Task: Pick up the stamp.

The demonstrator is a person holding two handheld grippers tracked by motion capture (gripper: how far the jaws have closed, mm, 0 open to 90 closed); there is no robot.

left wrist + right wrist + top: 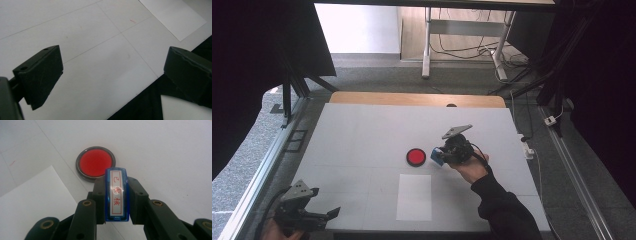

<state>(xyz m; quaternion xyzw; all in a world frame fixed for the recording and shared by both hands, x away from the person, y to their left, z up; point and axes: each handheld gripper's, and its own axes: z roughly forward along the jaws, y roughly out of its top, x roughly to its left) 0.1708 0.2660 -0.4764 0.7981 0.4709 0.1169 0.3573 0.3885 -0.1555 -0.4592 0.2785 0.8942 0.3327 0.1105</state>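
While its jaws press on both long sides of a blue stamp (117, 195), the right gripper (116, 197) holds that stamp with its label face up, and the label carries three red characters in a red frame on white; the first and last read 已 and 核, the middle one is washed out by glare. Just beyond the stamp's far end lies a round red ink pad (95, 162) with a dark metal rim, flat on the white worktop (162, 150) and apart from the stamp. To the pad's near left a white sheet of paper (32, 202) lies flat, bare of any writing. From the high view the stamp (436, 156) sits just right of the ink pad (416, 156), with the paper (414, 197) nearer the person. Far off at the worktop's near left corner, the left gripper (112, 72) has its jaws wide apart over bare surface, nothing between them.
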